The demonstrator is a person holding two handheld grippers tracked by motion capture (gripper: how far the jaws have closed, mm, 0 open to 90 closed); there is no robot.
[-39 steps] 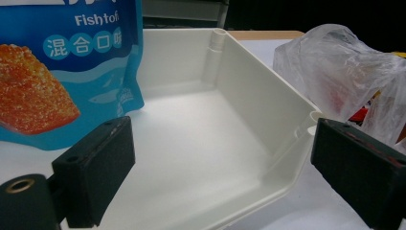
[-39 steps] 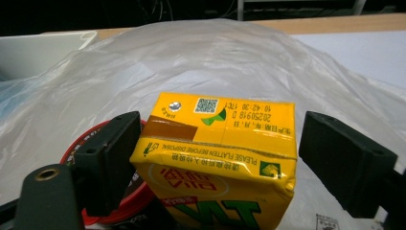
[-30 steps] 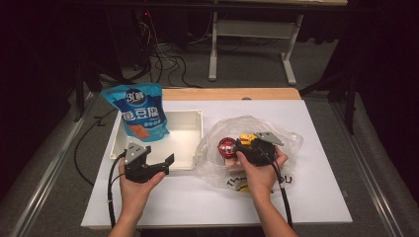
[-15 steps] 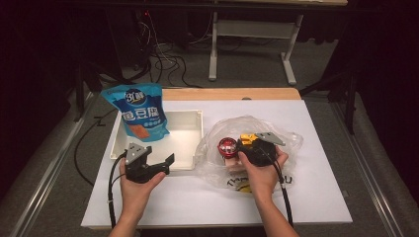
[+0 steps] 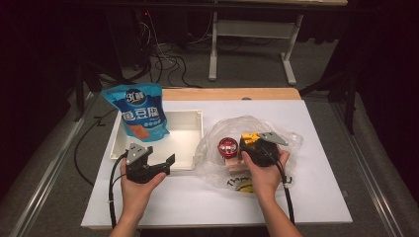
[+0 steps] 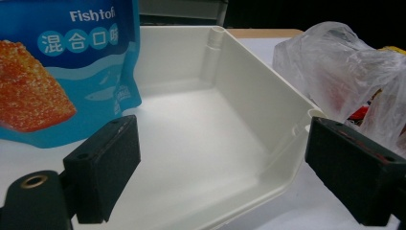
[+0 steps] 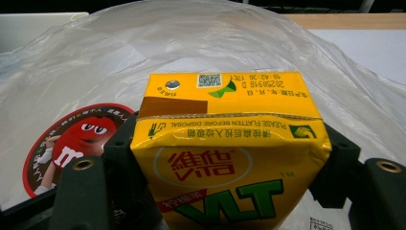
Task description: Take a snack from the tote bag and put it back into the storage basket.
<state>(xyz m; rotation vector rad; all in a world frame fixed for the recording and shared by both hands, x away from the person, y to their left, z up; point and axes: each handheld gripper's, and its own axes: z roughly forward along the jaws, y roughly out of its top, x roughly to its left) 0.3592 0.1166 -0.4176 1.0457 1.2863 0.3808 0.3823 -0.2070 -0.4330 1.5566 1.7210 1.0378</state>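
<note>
My right gripper points into a crumpled clear plastic bag at the table's middle. A yellow drink carton stands between its jaws, which have just been closing; both pads press on the carton's sides. A round red M&M's tin sits just left of the carton inside the bag. My left gripper rests at the near edge of a white tray, jaws wide open. In the left gripper view, the tray's near corner lies between the open jaws, untouched.
A blue fish tofu pouch leans upright in the tray's left side, also close in the left gripper view. The bag lies just right of the tray. A wooden strip borders the table's far edge.
</note>
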